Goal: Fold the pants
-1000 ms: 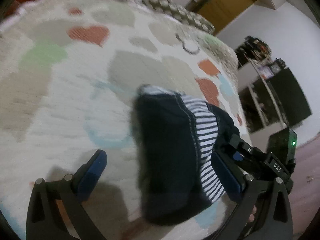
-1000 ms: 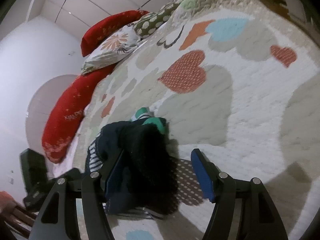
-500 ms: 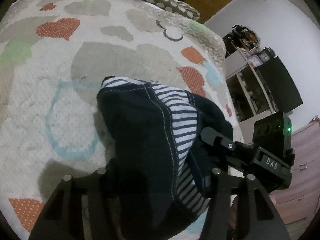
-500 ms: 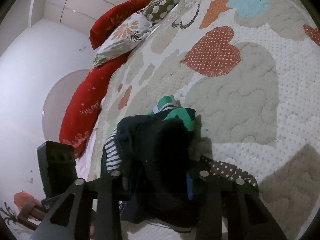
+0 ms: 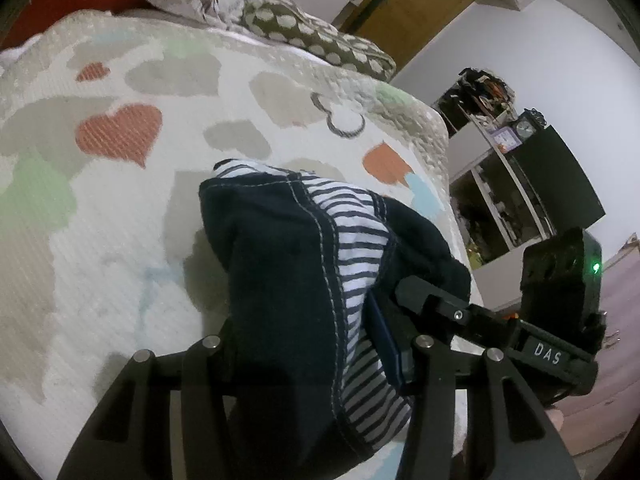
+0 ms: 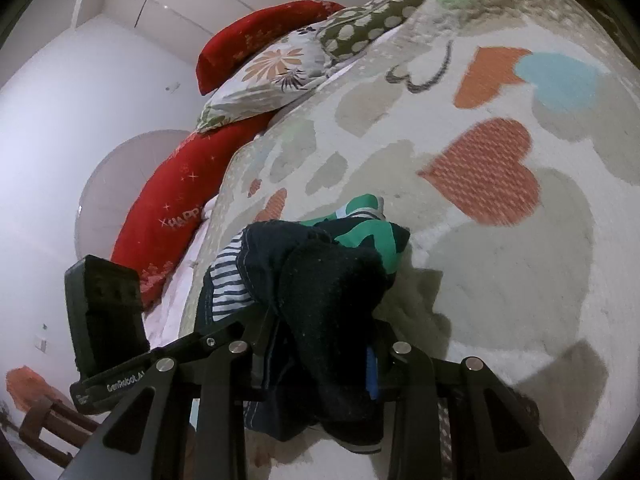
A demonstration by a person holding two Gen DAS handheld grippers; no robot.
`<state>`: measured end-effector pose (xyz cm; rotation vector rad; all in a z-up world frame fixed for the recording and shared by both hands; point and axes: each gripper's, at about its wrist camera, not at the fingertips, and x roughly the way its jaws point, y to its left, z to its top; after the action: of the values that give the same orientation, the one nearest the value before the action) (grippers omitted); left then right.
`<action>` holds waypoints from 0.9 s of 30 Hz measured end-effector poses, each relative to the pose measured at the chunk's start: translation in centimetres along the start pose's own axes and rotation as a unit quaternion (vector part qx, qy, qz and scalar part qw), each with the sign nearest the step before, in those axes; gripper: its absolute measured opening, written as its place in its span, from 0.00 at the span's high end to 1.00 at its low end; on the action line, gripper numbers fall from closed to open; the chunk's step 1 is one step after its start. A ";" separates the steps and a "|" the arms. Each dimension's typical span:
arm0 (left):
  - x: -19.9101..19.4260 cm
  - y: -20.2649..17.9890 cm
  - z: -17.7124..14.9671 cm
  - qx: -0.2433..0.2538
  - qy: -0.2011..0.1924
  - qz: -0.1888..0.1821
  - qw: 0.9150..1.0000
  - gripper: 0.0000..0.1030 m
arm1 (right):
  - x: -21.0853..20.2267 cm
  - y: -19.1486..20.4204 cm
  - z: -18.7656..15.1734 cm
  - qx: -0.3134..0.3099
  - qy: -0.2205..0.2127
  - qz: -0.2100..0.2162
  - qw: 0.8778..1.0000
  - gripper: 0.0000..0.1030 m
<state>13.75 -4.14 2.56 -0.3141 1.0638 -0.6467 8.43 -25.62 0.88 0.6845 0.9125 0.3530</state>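
Observation:
Small dark navy pants with a blue-and-white striped lining lie bunched on the heart-patterned quilt. My left gripper is clamped on the near end of the bundle, its jaws still closing, and cloth hides the left finger. In the right wrist view the same pants show a green patch. My right gripper also pinches the dark cloth, jaws still closing, a blue pad pressed against it. The two grippers hold the bundle side by side, with the right gripper's body showing in the left wrist view.
Red bolsters, a floral pillow and a dotted pillow lie at the head of the bed. Past the bed's right edge stand a shelf unit, a black cabinet and a wooden door.
Both grippers went from wide open around the pants to clamped on them. The bundle has risen a little off the quilt with both grippers.

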 end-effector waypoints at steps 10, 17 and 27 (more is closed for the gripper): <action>0.3 4.3 2.1 -0.011 -0.021 0.032 0.999 0.51 | 5.6 2.4 2.9 -0.035 0.023 -0.024 0.999 0.66; 0.4 5.1 2.5 -0.009 -0.033 0.035 0.999 0.51 | 7.2 3.3 3.6 -0.048 0.026 -0.029 0.998 0.66; 0.8 5.5 3.0 0.012 -0.038 0.058 0.998 0.51 | 8.5 3.4 4.1 -0.054 0.023 -0.045 0.997 0.66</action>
<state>18.51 -0.62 0.45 -0.2526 0.9940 -0.5395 16.72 -20.01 -0.17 0.5354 0.9568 0.3363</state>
